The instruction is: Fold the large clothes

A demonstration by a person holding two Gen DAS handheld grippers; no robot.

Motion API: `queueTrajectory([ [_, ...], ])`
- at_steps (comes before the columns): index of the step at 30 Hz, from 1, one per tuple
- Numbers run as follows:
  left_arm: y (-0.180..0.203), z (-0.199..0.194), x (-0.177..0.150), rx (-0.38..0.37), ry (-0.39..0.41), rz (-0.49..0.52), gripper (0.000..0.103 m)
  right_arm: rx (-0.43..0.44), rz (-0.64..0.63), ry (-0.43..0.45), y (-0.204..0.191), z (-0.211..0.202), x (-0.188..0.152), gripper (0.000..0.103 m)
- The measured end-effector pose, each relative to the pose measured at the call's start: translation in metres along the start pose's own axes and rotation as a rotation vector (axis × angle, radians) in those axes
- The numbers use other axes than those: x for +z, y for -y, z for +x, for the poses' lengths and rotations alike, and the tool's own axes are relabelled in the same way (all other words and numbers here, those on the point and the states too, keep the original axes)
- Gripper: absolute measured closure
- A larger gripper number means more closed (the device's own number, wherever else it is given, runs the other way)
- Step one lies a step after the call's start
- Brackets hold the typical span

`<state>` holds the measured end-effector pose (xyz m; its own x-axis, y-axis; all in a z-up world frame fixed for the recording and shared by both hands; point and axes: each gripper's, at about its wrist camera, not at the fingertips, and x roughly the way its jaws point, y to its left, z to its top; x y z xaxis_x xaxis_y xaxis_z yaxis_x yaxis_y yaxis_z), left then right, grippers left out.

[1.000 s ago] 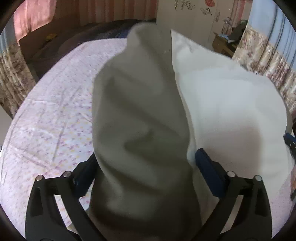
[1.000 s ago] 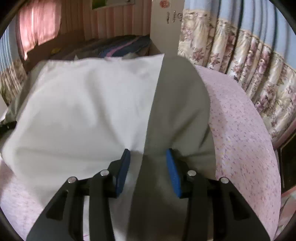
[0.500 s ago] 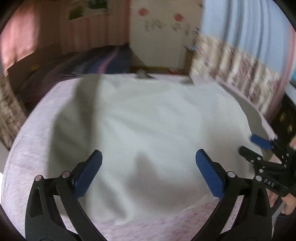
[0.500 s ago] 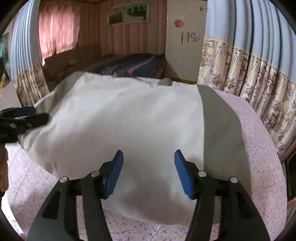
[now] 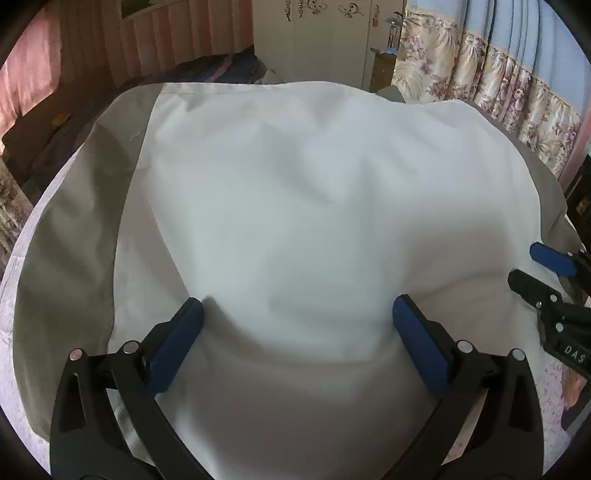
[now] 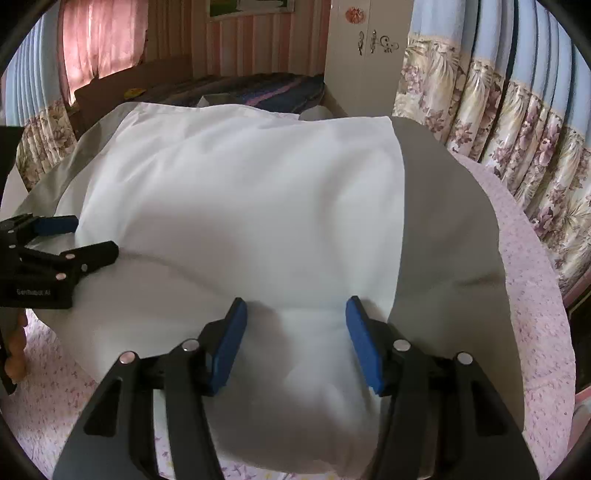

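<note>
A large white garment [image 5: 314, 206] with grey side panels [image 5: 74, 236] lies spread flat on the bed; it also shows in the right wrist view [image 6: 251, 206], with its grey panel [image 6: 443, 236] on the right. My left gripper [image 5: 295, 314] is open over the near white edge, holding nothing. My right gripper [image 6: 295, 314] is open over the same near edge, holding nothing. Each gripper shows in the other's view: the right gripper [image 5: 535, 273] at the far right, the left gripper [image 6: 74, 240] at the far left.
The bed has a pink floral sheet [image 6: 535, 295]. A dark blanket [image 6: 258, 88] lies at the far end. Floral curtains [image 6: 498, 129] hang on the right, a white wardrobe [image 5: 314, 33] stands behind.
Both grippers have let go of the garment and opened. The cloth, held up a second ago, has dropped and now lies flat on the bed.
</note>
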<state>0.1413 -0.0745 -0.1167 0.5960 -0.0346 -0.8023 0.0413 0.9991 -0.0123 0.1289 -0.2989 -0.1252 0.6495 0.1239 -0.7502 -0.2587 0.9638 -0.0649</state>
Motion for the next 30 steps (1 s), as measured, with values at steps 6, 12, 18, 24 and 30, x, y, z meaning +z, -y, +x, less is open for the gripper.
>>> queueTrajectory([
  [6,-0.003,0.002,0.003,0.010,0.000,0.006,0.003,-0.021,-0.010,0.004,-0.001,0.005,0.003,0.043],
  [12,-0.005,-0.006,0.008,-0.014,0.008,-0.033,0.003,-0.013,0.023,0.021,0.001,-0.007,0.003,0.034],
  [18,-0.009,-0.036,0.004,-0.042,0.064,-0.087,0.003,0.018,0.123,0.100,0.010,-0.050,-0.005,0.020],
  [24,0.005,-0.060,0.001,-0.038,0.089,-0.042,0.003,0.002,0.269,0.192,0.028,-0.086,-0.013,0.008],
  [30,0.008,-0.079,-0.002,-0.040,0.139,-0.028,0.003,0.013,0.491,0.237,0.069,-0.100,-0.047,0.005],
])
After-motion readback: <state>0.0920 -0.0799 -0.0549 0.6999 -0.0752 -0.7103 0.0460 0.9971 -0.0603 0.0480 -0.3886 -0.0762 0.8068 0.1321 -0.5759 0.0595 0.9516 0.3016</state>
